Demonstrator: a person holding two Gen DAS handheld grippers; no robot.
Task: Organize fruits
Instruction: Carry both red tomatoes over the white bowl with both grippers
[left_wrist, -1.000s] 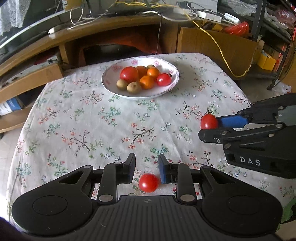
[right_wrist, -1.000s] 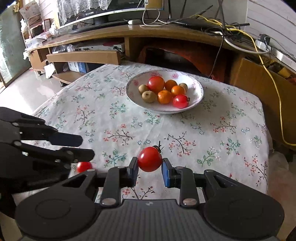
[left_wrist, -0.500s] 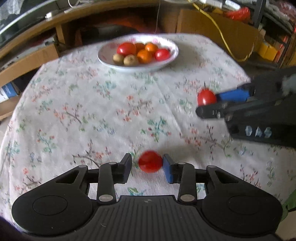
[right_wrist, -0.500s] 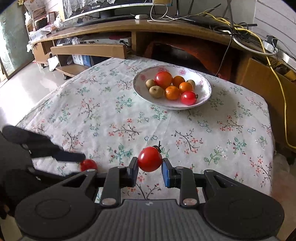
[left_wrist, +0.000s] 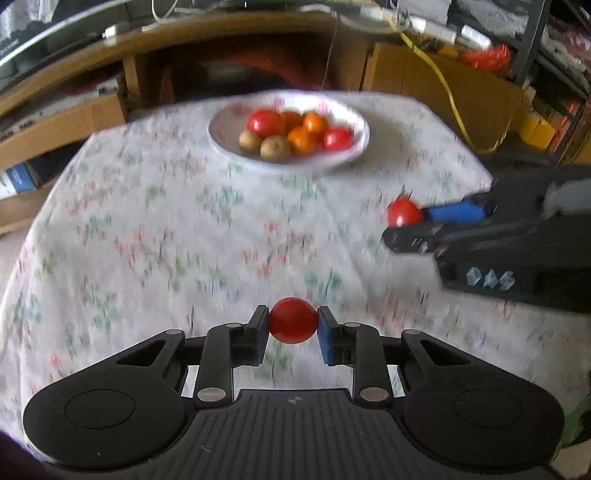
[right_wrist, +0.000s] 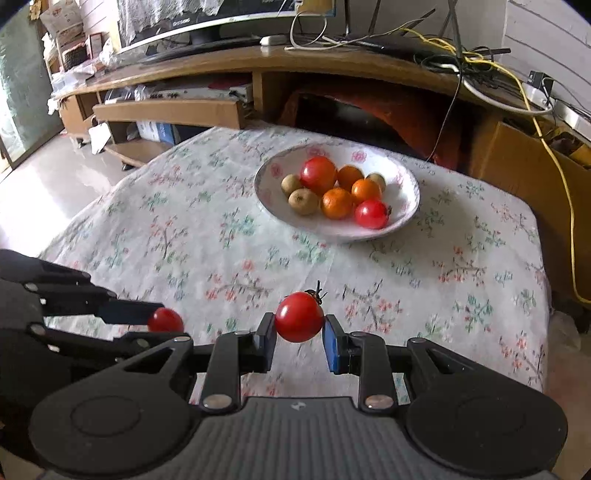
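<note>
Tomato clamped in left gripper, stemmed tomato in right gripper, both above tablecloth.

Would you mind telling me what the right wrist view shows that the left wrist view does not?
Only the right wrist view shows the dried stem on the right claw's tomato, plus the monitor. Only the left wrist view shows the DAS lettering on the right claw. Both share the plate of fruit, the floral tablecloth, and each claw shut on a red tomato, including the left claw.
</note>
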